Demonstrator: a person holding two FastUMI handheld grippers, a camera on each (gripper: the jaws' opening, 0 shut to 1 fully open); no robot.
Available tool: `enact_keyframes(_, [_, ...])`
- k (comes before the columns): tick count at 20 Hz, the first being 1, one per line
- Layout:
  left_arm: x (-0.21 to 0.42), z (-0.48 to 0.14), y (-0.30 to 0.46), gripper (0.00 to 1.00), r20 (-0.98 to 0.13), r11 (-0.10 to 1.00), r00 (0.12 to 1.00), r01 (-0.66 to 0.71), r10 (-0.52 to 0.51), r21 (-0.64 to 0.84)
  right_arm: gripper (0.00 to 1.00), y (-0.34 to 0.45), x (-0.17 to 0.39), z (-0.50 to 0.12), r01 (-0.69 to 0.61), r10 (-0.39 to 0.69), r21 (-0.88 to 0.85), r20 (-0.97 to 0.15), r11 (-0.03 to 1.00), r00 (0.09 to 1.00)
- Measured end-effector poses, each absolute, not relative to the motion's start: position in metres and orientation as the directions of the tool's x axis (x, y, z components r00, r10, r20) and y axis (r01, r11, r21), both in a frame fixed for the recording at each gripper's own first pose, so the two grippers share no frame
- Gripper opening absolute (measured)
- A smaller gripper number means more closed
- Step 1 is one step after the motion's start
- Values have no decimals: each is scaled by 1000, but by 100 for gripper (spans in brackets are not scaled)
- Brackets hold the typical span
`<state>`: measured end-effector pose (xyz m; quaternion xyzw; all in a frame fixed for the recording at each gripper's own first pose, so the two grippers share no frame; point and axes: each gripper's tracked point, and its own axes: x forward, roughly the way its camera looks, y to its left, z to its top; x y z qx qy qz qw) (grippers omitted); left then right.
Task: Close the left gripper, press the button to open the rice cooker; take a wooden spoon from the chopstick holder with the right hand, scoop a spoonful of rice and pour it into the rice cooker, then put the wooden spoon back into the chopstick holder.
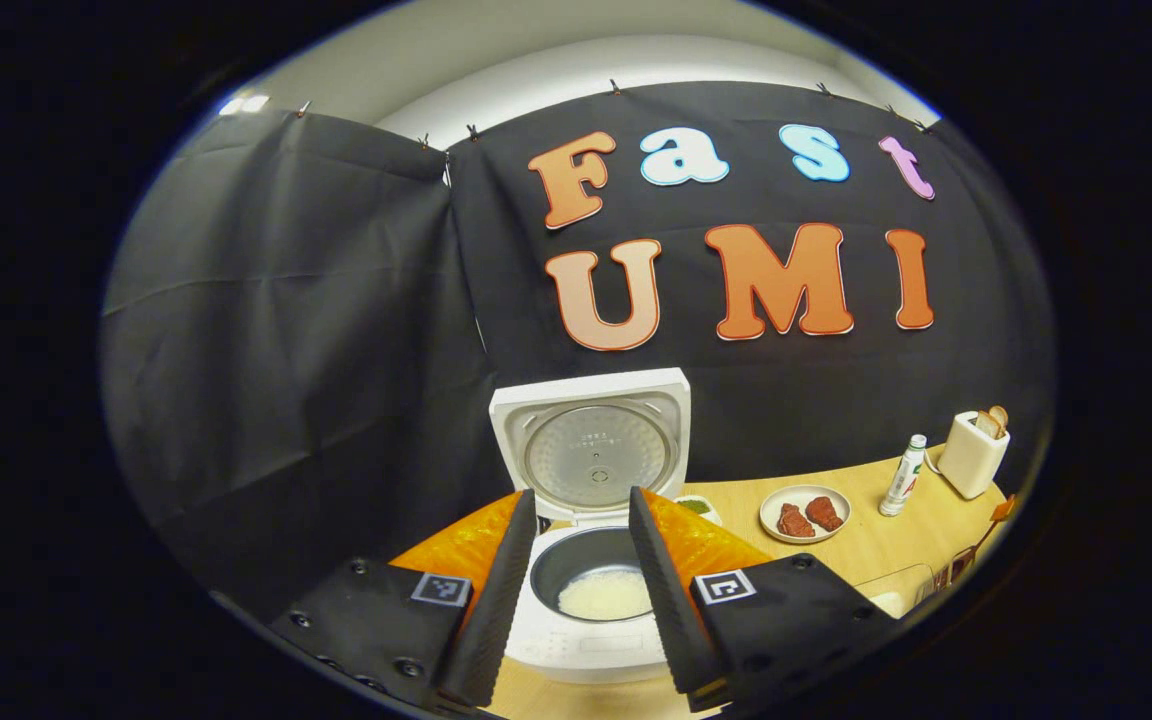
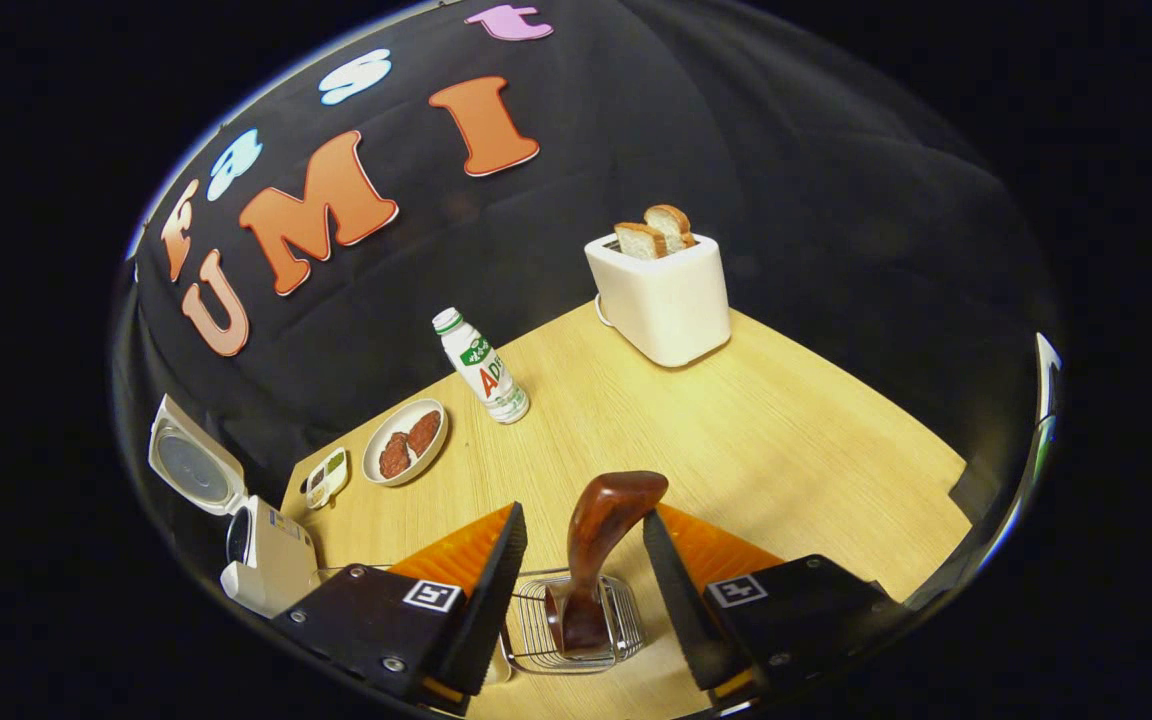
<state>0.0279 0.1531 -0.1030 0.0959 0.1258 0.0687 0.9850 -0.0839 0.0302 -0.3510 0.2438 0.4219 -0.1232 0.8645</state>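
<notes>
A black cloth wall [image 1: 316,330] hangs in wrinkled panels behind the scene, held by small clips along its upper edge. Above it a white room wall [image 1: 536,50] shows, with a bright light [image 1: 244,103] at the upper left. The light wooden surface [image 2: 766,440] has a pale grain.

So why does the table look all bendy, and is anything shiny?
Left gripper view: the fisheye lens curves the table edge, and the open rice cooker looks sharp. Right gripper view: the table bulges outward, and light glints on the wooden spoon.
</notes>
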Motion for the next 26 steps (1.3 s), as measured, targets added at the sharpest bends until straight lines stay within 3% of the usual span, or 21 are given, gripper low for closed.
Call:
enact_keyframes(1, [26, -105, 154, 67, -238, 970, 957, -114, 165, 212, 71, 31, -82, -354, 422, -7, 320, -789, 848, 614])
enact_keyframes(2, [26, -107, 155, 62, -245, 970, 955, -113, 165, 214, 58, 32, -82, -354, 421, -1, 327, -789, 846, 615])
enact_keyframes(3, [25, -109, 155, 67, -251, 971, 954, -110, 163, 212, 55, 36, -81, -355, 414, 14, 339, -786, 845, 618])
enact_keyframes(4, [26, -111, 153, 62, -253, 972, 954, -107, 159, 208, 41, 41, -86, -352, 408, 29, 353, -785, 842, 619])
enact_keyframes(6, [26, -116, 151, 62, -259, 974, 954, -98, 151, 206, 25, 48, -87, -343, 396, 37, 370, -769, 841, 639])
enact_keyframes(7, [27, -116, 150, 67, -258, 974, 955, -92, 145, 206, 24, 51, -90, -339, 386, 38, 369, -762, 845, 647])
enact_keyframes(8, [28, -115, 149, 62, -255, 975, 957, -88, 141, 206, 23, 53, -92, -333, 375, 35, 368, -752, 851, 658])
enact_keyframes(9, [29, -116, 148, 67, -255, 976, 958, -79, 131, 204, 22, 53, -94, -327, 361, 27, 357, -741, 862, 671])
enact_keyframes(10, [31, -117, 146, 62, -256, 977, 959, -72, 124, 202, 21, 55, -95, -319, 346, 20, 350, -728, 871, 686])
enact_keyframes(12, [34, -116, 142, 67, -252, 979, 962, -57, 107, 196, 19, 56, -91, -298, 325, 5, 342, -696, 882, 718])
enact_keyframes(13, [36, -115, 141, 62, -248, 980, 963, -53, 101, 191, 18, 55, -87, -286, 317, -7, 333, -680, 888, 733])
enact_keyframes(14, [39, -116, 139, 67, -247, 982, 965, -44, 90, 186, 18, 56, -84, -273, 303, -12, 325, -663, 896, 748])
enact_keyframes(16, [41, -115, 138, 63, -239, 983, 968, -38, 81, 177, 18, 59, -75, -239, 252, -16, 301, -613, 920, 790])
enact_keyframes(17, [42, -115, 139, 75, -235, 984, 969, -40, 80, 171, 18, 64, -70, -224, 215, 1, 295, -590, 931, 807])
enact_keyframes(20, [42, -110, 140, 93, -199, 988, 977, -43, 73, 151, 18, 97, -59, -185, 92, 94, 314, -530, 945, 843])
enact_keyframes(22, [38, -105, 143, 98, -177, 988, 981, -55, 81, 146, 18, 123, -54, -173, 27, 151, 327, -508, 945, 848])
enact_keyframes(23, [38, -103, 147, 94, -169, 988, 982, -63, 86, 141, 18, 135, -52, -171, -1, 173, 323, -504, 946, 846])
enact_keyframes(26, [32, -103, 157, 94, -162, 988, 981, -87, 107, 131, 18, 169, -56, -186, -67, 219, 289, -535, 955, 816])
